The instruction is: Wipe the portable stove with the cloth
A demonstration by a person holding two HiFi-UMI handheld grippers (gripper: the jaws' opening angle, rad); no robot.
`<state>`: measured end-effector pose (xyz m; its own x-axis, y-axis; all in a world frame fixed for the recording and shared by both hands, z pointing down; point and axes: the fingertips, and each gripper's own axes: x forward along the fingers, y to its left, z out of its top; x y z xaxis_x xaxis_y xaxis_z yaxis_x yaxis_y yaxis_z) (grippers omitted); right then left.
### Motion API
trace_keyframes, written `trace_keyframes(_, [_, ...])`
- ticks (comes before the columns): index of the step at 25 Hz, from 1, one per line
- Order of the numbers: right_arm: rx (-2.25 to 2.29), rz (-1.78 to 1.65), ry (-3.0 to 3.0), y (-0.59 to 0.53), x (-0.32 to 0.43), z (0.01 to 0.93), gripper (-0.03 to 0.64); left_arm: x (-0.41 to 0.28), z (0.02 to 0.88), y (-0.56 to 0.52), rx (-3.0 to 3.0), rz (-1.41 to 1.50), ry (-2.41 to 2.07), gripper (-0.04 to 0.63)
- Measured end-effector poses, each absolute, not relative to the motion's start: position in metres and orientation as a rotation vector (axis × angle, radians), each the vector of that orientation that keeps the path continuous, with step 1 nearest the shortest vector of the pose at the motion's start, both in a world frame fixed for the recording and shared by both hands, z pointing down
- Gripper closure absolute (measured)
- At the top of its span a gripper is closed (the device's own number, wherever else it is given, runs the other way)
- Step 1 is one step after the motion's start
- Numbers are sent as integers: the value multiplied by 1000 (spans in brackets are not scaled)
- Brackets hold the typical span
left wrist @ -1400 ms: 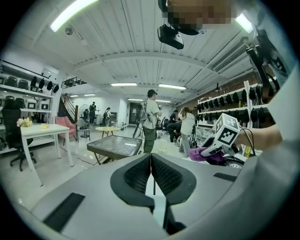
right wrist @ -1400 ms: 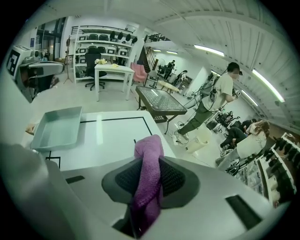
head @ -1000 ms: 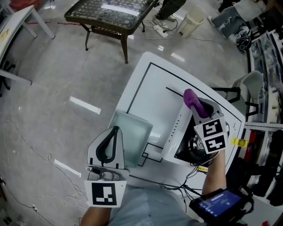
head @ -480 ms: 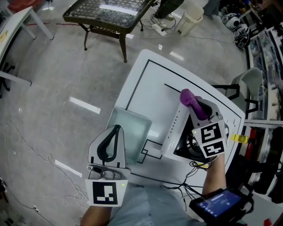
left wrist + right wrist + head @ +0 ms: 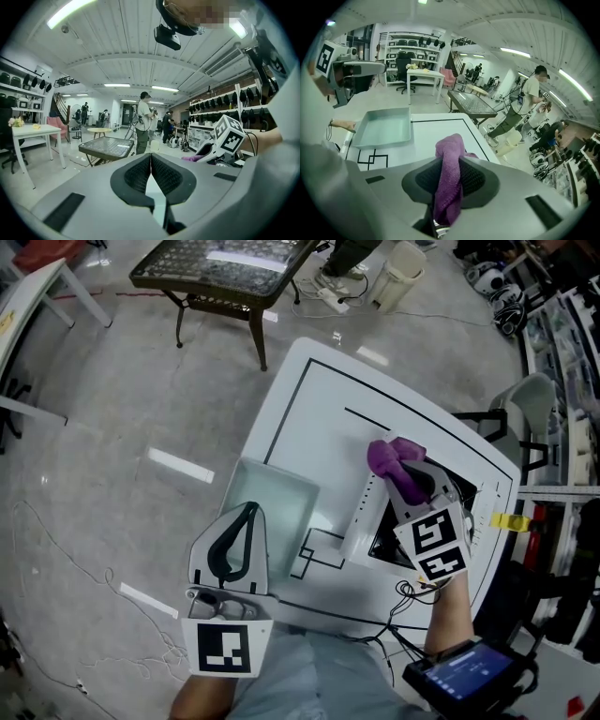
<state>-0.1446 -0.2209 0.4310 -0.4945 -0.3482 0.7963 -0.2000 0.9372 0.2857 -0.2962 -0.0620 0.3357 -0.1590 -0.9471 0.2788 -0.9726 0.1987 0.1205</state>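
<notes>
The white portable stove (image 5: 359, 517) with its dark burner well sits at the right of the white table (image 5: 309, 418). My right gripper (image 5: 412, 476) is shut on a purple cloth (image 5: 392, 458), whose bunched end hangs over the stove's far left edge. In the right gripper view the cloth (image 5: 449, 159) is pinched between the dark pads of the right gripper (image 5: 449, 180). My left gripper (image 5: 246, 514) is held off the table's near left side, above a tray, shut with nothing in it. The left gripper view shows the left gripper (image 5: 151, 161) with its pads pressed together.
A pale green tray (image 5: 277, 507) lies on the table left of the stove, seen again as the tray (image 5: 384, 124). Black lines mark the tabletop. Cables run off the table's near edge. A dark metal side table (image 5: 234, 273) stands on the floor beyond. People stand further back.
The right gripper with the cloth has shifted a short way along the stove toward me. The left gripper has kept still.
</notes>
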Motion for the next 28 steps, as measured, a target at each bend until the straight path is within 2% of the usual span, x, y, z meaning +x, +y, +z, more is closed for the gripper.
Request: trace_keyframes(28, [185, -219, -2212, -112, -113, 429, 506, -211, 319, -10, 1819, 159, -2242, 575])
